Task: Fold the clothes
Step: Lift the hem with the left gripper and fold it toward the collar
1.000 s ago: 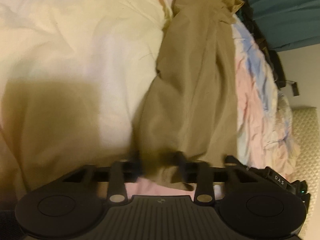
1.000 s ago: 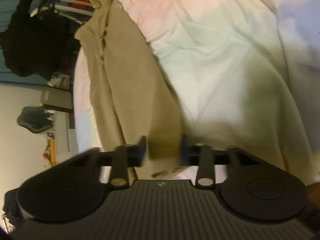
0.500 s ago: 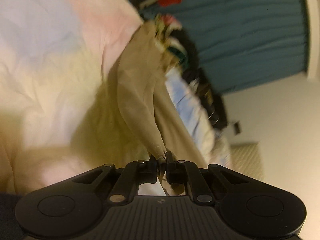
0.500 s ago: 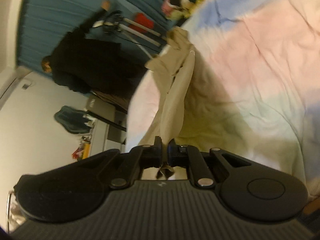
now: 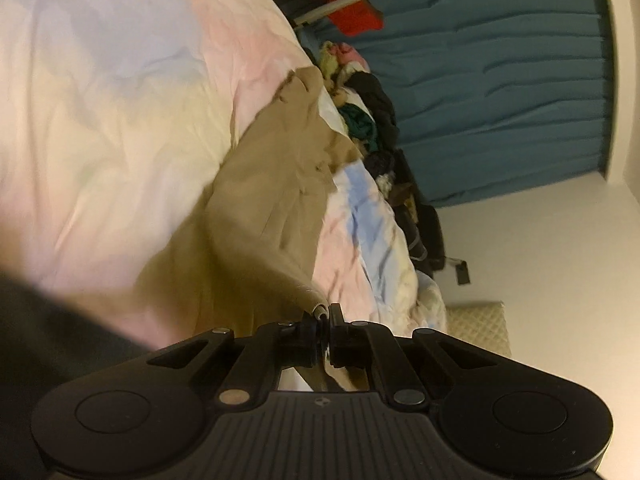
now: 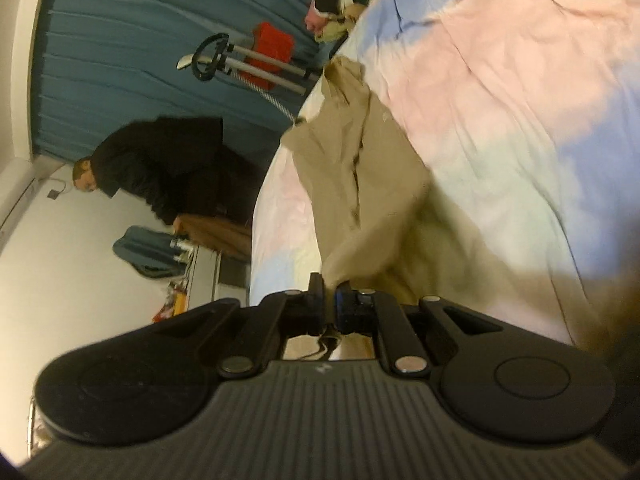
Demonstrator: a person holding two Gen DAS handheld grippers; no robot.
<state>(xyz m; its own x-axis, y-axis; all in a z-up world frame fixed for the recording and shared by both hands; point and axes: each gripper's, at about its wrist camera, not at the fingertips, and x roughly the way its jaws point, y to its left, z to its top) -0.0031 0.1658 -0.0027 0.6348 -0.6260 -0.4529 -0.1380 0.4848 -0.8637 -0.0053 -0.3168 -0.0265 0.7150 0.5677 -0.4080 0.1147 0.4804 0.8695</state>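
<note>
Left tool [image 5: 325, 314] and right tool [image 6: 329, 294] each pinch the tan garment's [image 5: 272, 184] near edge; lift evenly, keeping it taut above the bed [image 5: 100, 100].

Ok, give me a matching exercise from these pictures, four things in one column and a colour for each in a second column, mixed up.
Things:
1. garment held by the left claw and right claw
2. curtain
3. cloth on the rack
4. bystander's jacket

Colours:
A. red
B. black
C. tan
D. teal

Pairs: 1-C, 2-D, 3-A, 4-B
</note>
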